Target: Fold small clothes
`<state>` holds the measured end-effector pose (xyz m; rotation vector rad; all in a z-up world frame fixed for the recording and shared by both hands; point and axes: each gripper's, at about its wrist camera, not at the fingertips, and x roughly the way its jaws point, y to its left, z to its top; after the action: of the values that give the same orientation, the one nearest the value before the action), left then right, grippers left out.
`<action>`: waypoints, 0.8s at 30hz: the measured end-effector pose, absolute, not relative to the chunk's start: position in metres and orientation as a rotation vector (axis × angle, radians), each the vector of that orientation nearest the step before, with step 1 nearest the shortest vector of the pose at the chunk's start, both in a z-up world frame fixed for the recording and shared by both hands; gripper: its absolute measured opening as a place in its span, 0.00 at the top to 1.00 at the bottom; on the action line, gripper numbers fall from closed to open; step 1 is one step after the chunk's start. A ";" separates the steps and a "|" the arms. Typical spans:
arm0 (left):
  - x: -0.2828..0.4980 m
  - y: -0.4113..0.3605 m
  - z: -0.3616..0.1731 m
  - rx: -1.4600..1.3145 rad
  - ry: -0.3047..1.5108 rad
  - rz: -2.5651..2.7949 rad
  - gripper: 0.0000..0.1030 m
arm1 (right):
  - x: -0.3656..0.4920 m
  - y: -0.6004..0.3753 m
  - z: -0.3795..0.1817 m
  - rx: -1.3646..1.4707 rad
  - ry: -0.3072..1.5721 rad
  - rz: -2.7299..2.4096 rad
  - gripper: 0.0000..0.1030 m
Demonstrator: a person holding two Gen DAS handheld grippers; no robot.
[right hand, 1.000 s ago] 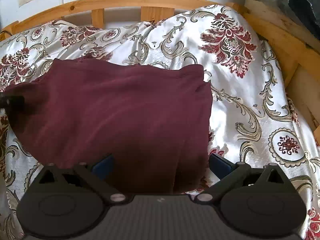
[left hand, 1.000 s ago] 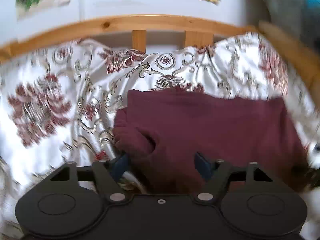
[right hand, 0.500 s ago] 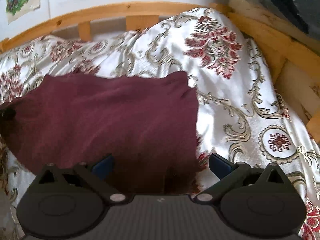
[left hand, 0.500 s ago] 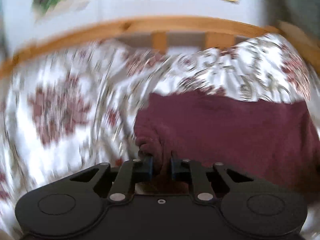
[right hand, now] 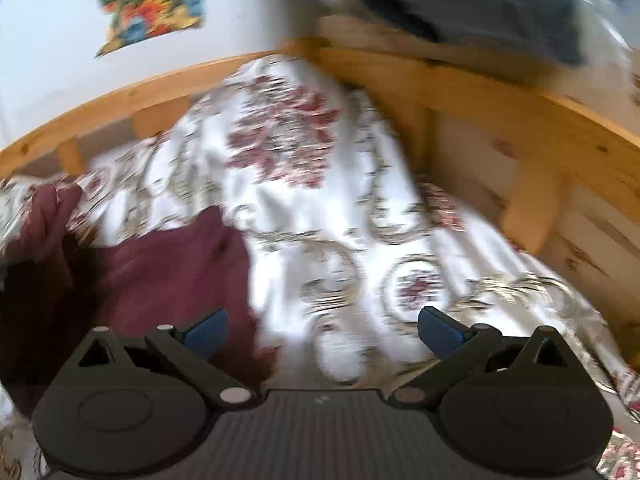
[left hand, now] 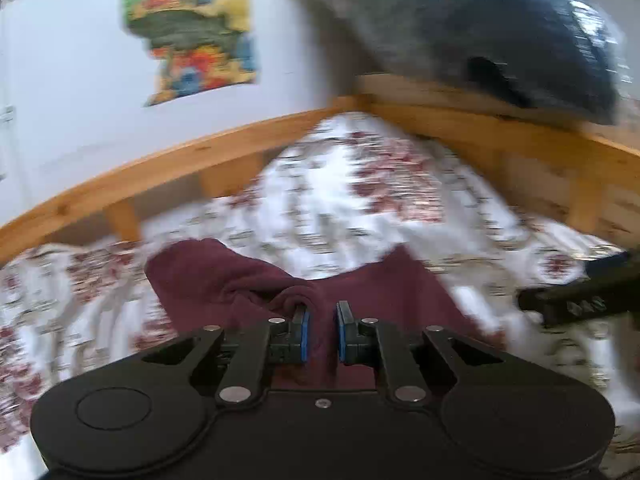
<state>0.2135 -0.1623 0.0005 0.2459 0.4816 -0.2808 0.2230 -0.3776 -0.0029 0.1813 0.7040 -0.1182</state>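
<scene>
A maroon garment (left hand: 224, 276) lies on the floral bedspread (left hand: 360, 200). My left gripper (left hand: 320, 334) is shut on a bunched edge of the garment and holds it lifted off the bed, folding over. In the right wrist view the garment (right hand: 168, 264) lies at the left, its raised edge (right hand: 48, 216) at far left. My right gripper (right hand: 322, 326) is open and empty, over the garment's right edge and the bedspread (right hand: 304, 184). It also shows at the right edge of the left wrist view (left hand: 580, 300). Both views are motion-blurred.
A wooden bed rail (left hand: 160, 168) runs along the back and right side (right hand: 500, 120). A dark grey bundle (left hand: 500, 32) rests on the right rail. A colourful picture (left hand: 192, 28) hangs on the white wall.
My left gripper closed on the garment's left edge and has lifted and swung it to the right. My right gripper stayed open and shifted right, off most of the garment.
</scene>
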 end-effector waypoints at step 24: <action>0.153 -0.163 -0.028 0.175 0.526 -0.575 0.18 | 0.253 -0.364 -0.009 0.492 0.446 0.219 0.09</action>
<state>0.1525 -0.1627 -0.0278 0.1753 0.5257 -0.5748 0.2528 -0.3640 -0.0091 0.4919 0.4461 0.2191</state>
